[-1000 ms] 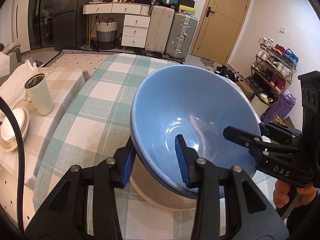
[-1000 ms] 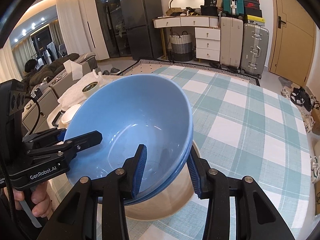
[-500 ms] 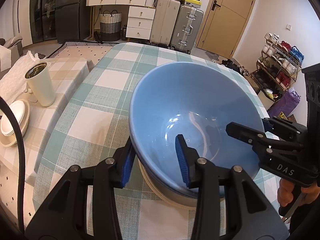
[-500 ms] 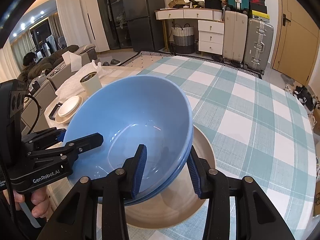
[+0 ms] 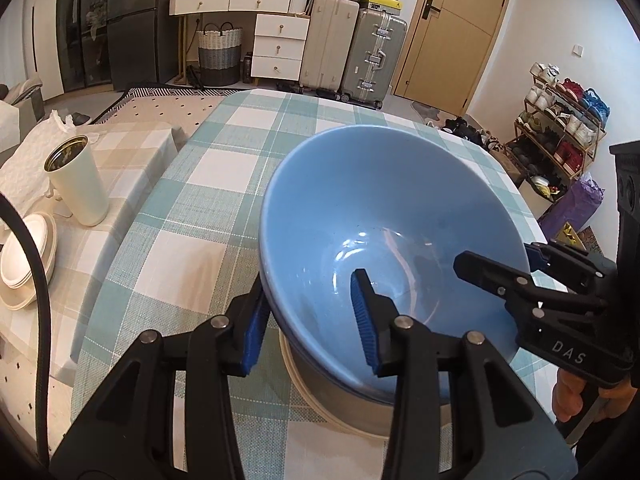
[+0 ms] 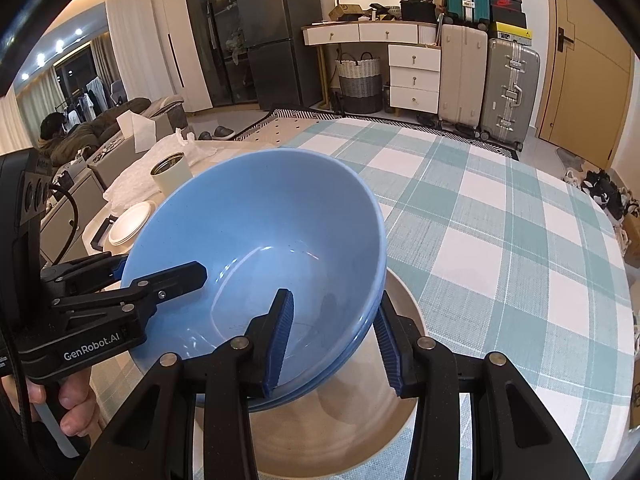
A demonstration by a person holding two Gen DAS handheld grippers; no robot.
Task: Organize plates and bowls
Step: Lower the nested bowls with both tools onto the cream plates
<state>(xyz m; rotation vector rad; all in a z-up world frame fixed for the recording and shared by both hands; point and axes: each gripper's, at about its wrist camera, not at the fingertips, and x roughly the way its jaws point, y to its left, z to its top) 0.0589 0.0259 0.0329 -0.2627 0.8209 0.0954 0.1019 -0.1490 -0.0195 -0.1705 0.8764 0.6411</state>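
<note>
Blue-padded and black, the left gripper [image 5: 310,320] and right gripper [image 6: 334,338] each pinch opposite sides of the rim of the 2 nested glossy blue bowls [image 6: 256,248]. The stack hangs tilted directly over the wide beige ceramic bowl [image 6: 352,424] on the teal checked tablecloth [image 6: 500,220]; judging by this, the move is straight down.
</note>
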